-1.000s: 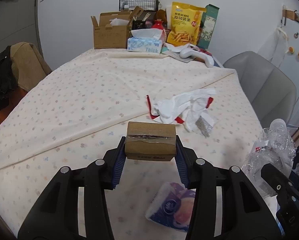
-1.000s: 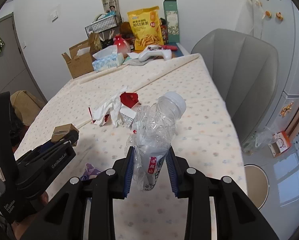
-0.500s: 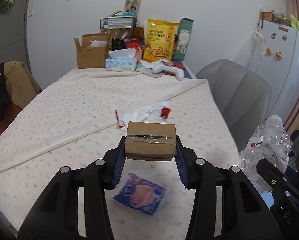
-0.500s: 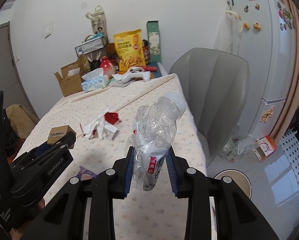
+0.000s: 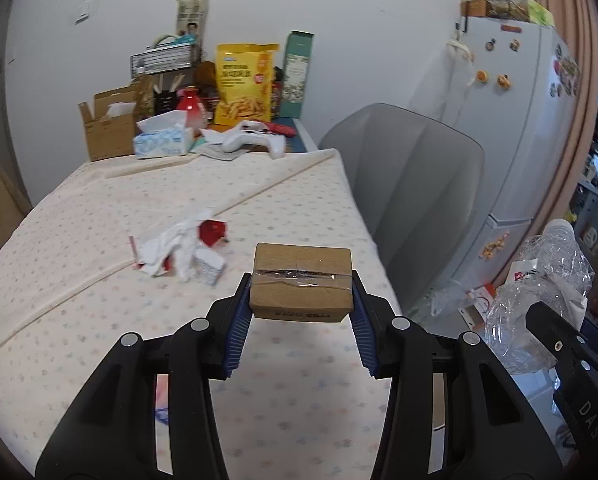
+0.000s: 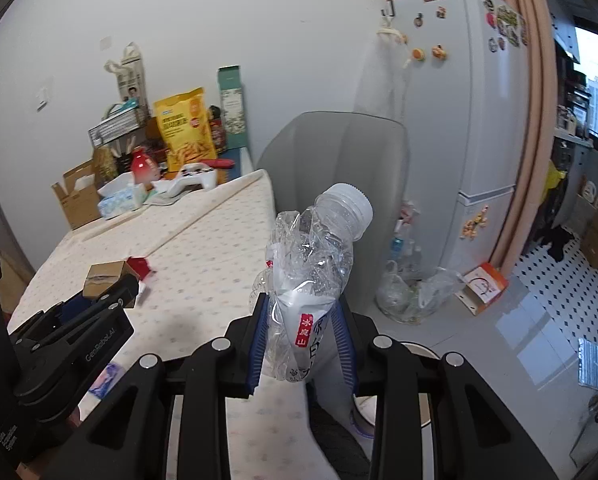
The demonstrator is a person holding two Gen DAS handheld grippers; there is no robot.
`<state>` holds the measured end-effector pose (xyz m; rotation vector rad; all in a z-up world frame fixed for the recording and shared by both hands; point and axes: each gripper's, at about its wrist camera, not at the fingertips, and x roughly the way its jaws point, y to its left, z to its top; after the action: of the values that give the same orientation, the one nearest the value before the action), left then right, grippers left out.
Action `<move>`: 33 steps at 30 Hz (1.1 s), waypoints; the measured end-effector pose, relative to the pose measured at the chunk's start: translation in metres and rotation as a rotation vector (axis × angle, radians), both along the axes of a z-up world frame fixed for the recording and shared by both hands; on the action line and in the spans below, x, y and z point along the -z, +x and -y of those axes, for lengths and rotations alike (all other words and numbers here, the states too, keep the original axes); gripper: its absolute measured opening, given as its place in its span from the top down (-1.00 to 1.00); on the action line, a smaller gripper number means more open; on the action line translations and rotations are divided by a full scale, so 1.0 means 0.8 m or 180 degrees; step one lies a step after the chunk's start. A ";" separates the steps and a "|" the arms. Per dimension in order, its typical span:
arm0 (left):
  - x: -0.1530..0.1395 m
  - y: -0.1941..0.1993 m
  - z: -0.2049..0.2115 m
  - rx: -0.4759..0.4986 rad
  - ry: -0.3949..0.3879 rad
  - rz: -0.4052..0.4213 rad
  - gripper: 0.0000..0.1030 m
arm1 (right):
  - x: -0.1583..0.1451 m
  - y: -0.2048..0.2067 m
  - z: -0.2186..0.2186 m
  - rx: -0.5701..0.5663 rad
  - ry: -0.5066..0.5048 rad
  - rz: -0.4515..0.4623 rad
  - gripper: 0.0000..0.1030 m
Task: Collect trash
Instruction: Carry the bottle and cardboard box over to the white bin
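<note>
My left gripper (image 5: 301, 300) is shut on a small brown cardboard box (image 5: 301, 280) taped along its top, held above the table's right side. It also shows in the right wrist view (image 6: 103, 276). My right gripper (image 6: 301, 332) is shut on a crushed clear plastic bottle (image 6: 315, 264) with a white cap and red label, held upright past the table's right edge. The bottle shows at the right in the left wrist view (image 5: 539, 292). Crumpled white and red wrappers (image 5: 183, 246) lie on the flowered tablecloth (image 5: 99, 240). A purple packet (image 6: 105, 378) lies near the table's front edge.
A grey chair (image 5: 415, 200) stands right of the table. A fridge (image 6: 467, 128) stands beyond it, with a clear bag of bottles (image 6: 411, 292) and an orange box (image 6: 485, 286) on the floor. A tissue box (image 5: 163, 142), open carton (image 5: 107, 130), snack bag (image 5: 245, 84) and controller (image 5: 259, 142) crowd the table's far end.
Both grippers have swung to the right and pulled back, holding the box and the bottle. The chair, fridge and floor have come into view. The purple packet has slid nearly out of the left view.
</note>
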<state>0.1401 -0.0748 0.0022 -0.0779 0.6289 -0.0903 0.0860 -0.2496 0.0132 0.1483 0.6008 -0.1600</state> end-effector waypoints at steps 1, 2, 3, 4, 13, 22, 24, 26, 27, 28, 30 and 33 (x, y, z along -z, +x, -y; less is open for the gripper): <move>0.001 0.001 0.008 0.0036 0.0004 -0.0004 0.10 | 0.000 -0.001 0.007 0.0031 0.0004 -0.0001 0.40; 0.001 0.003 0.017 0.0071 0.0008 -0.0009 0.10 | 0.001 -0.001 0.016 0.0069 0.0009 -0.0005 0.40; 0.002 0.005 0.028 0.0116 0.0017 -0.0016 0.10 | 0.002 -0.002 0.026 0.0119 0.0014 -0.0012 0.40; 0.004 0.007 0.036 0.0150 0.0021 -0.0024 0.10 | 0.003 -0.002 0.031 0.0153 0.0017 -0.0018 0.40; 0.018 0.028 0.113 0.0414 0.0106 -0.0127 0.10 | 0.019 0.000 0.105 0.0456 0.0071 -0.0103 0.40; 0.038 0.052 0.177 0.0591 0.0191 -0.0247 0.10 | 0.043 0.013 0.165 0.0664 0.0073 -0.0238 0.40; 0.042 0.056 0.187 0.0621 0.0215 -0.0275 0.10 | 0.048 0.016 0.175 0.0690 0.0087 -0.0263 0.40; 0.048 0.062 0.200 0.0662 0.0249 -0.0307 0.10 | 0.056 0.019 0.188 0.0728 0.0103 -0.0288 0.40; 0.051 0.064 0.206 0.0678 0.0261 -0.0320 0.10 | 0.059 0.019 0.193 0.0737 0.0114 -0.0300 0.40; 0.054 0.067 0.212 0.0700 0.0278 -0.0334 0.10 | 0.065 0.021 0.199 0.0753 0.0138 -0.0323 0.40; 0.060 0.071 0.221 0.0739 0.0312 -0.0364 0.10 | 0.075 0.025 0.210 0.0780 0.0180 -0.0368 0.40; 0.070 0.080 0.236 0.0786 0.0351 -0.0420 0.10 | 0.091 0.032 0.229 0.0825 0.0253 -0.0452 0.40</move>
<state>0.2041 -0.2640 -0.0539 0.1015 0.7723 -0.2906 0.1116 -0.4332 -0.0599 0.2939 0.7288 -0.4004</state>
